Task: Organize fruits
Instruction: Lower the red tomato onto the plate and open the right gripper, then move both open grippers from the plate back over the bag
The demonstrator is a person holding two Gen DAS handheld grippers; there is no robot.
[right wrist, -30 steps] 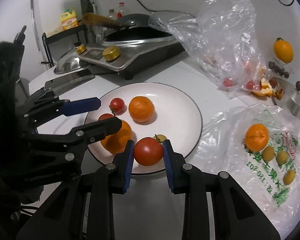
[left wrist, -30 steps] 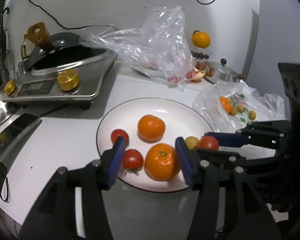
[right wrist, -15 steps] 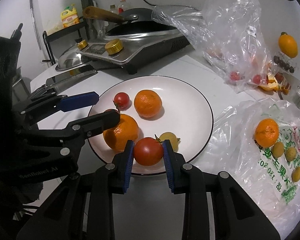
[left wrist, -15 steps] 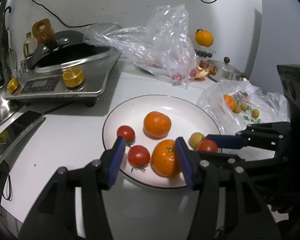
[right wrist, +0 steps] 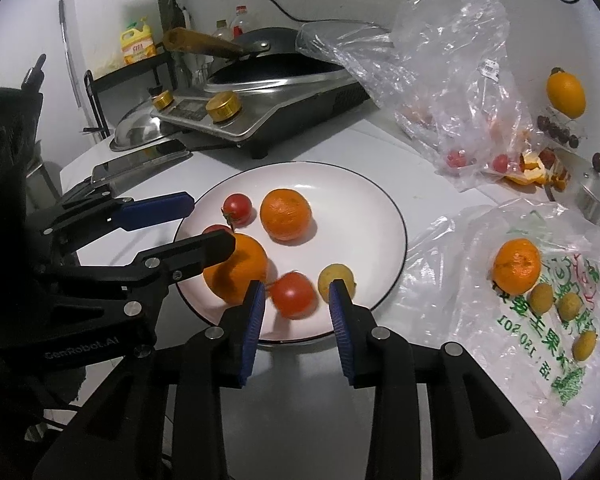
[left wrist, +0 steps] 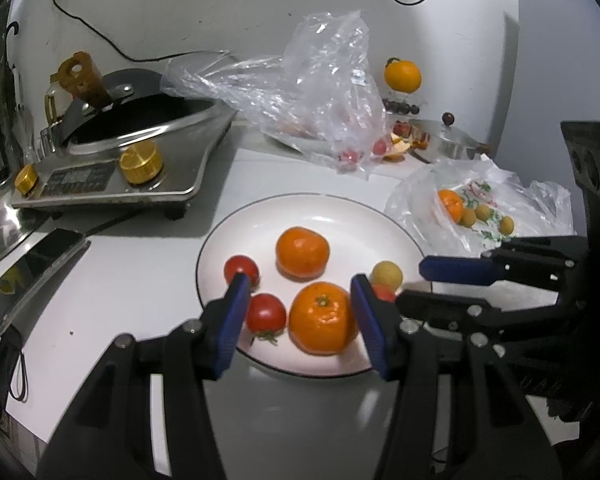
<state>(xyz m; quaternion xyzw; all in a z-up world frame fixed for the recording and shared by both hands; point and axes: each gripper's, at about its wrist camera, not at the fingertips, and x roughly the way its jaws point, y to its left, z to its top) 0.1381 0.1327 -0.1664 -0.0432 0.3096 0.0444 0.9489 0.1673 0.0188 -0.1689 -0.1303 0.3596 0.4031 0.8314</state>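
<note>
A white plate (right wrist: 348, 200) (left wrist: 340, 216) holds two oranges (right wrist: 286, 214) (right wrist: 236, 272), two small tomatoes and a yellow fruit (right wrist: 334, 278). A larger tomato (right wrist: 292, 294) lies blurred on the plate's near edge, between the pads of my right gripper (right wrist: 296, 285). Those jaws are opening, and a gap shows on each side of the tomato. My left gripper (left wrist: 299, 280) hovers open over the plate's left side, above the near orange (left wrist: 322, 318) and a tomato (left wrist: 266, 312), gripping nothing. The right gripper (left wrist: 410, 284) reaches in from the right.
A printed plastic bag (right wrist: 540, 300) to the right holds an orange and several small yellow fruits. A clear bag (right wrist: 452, 80) with cherry tomatoes lies behind the plate. A cooker with a pan (right wrist: 268, 100) stands at the back left, and a phone (left wrist: 32, 264) lies at the left.
The right jaws, shut on the tomato before, have parted, and the tomato now rests on the plate beside the yellow fruit. The left gripper's opening is unchanged.
</note>
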